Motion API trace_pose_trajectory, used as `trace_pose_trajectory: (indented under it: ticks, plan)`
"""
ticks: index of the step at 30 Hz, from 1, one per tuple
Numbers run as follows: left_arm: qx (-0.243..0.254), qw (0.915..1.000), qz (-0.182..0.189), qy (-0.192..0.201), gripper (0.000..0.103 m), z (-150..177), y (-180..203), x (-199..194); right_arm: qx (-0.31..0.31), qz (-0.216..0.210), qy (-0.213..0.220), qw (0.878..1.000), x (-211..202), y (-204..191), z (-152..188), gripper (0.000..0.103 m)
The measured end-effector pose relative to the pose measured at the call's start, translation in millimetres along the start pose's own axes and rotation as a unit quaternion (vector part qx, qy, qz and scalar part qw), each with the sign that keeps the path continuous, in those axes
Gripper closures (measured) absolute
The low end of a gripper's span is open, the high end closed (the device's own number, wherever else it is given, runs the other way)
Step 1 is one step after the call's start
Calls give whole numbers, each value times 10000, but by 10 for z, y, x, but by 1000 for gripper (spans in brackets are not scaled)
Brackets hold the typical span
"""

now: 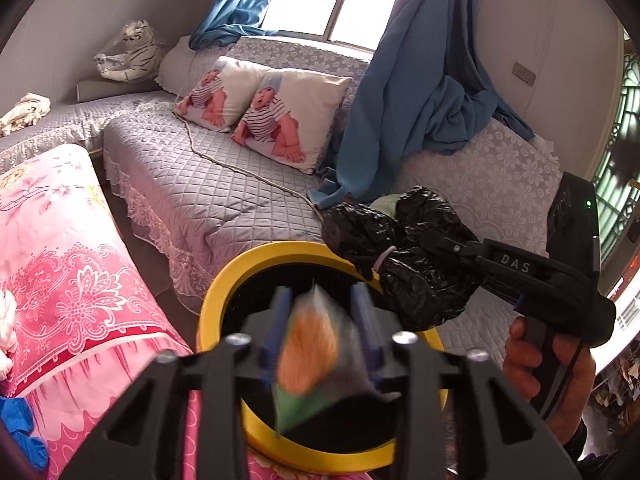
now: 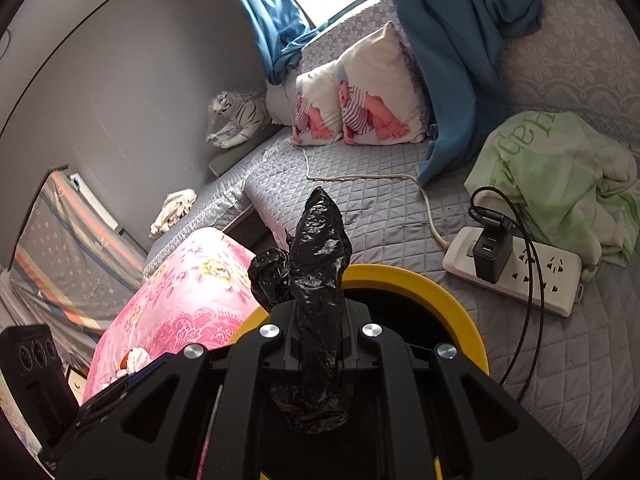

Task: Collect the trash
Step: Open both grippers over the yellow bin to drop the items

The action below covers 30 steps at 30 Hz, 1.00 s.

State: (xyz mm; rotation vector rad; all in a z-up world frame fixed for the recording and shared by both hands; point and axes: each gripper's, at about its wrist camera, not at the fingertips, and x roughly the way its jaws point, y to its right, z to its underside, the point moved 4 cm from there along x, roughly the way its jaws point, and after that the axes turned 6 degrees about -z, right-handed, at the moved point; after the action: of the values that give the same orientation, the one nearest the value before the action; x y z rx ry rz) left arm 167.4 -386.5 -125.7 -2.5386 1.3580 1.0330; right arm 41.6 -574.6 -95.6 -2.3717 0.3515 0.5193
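Yellow-rimmed bin (image 1: 224, 300) with a black interior sits at the near edge of the grey quilted bed (image 1: 208, 196), just right of the pink floral bedding (image 1: 72, 272). Left tool (image 1: 320, 320): blue fingers (image 1: 280, 312) part-way closed, with a crumpled orange-and-green wrapper (image 1: 308, 352) between them, directly above the bin mouth. Wrapper is motion-blurred, so cannot tell whether it is gripped or already loose

Right tool (image 2: 318, 344): closed on the neck of a black plastic bag (image 2: 316, 248), over the far right part of the bin rim; in the left wrist view the bundle hangs partly outside the rim

Judgement, step in hand: drop the wrapper into the bin. Keep the left tool centred over the dark opening, open fully, let the light wrapper fall clear of the fingers. Keep the black bag away from the opening so the wrapper does not catch on it

Not resolvable: bin depth and contents (interior reads plain black); the bin's near rim, hidden behind the tool bodies; bag contents. Power strip (image 2: 516, 276) and cables lie near the bin on the right
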Motion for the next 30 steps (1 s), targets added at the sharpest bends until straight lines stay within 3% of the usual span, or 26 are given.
trace_pose_trajectory:
  ticks: [2, 4, 5, 10, 17, 20, 22, 30]
  plan:
    - [-52, 10000, -56, 50, 59, -7, -25, -22, 77, 65, 42, 9999, -11, 37, -12, 86]
    - [-165, 9998, -65, 73, 53, -17, -71, -50, 147, 67, 97, 9998, -41, 50, -24, 68]
    - [-220, 9997, -72, 90, 52, -37, -106, -73, 167, 68, 122, 9998, -56, 57, -31, 66]
    - [-339, 9989, -176, 262, 50, -95, -228, -226, 171, 75, 161, 9997, -106, 44, -63, 66]
    - [-421, 9948, -634, 684, 49, -233, -510, -701, -52, -192, 292, 9994, -209, -180, -100, 66]
    - [-475, 9907, -921, 884, 49, -273, -687, -982, -230, -362, 338, 9985, -254, -367, -103, 64]
    - [-518, 9870, -1128, 1022, 43, -281, -814, -1195, -348, -483, 351, 9976, -264, -502, -106, 57]
    - [-573, 9667, -2064, 1397, 32, -222, -1288, -2017, -951, -1006, 246, 9901, -235, -1198, -6, 47]
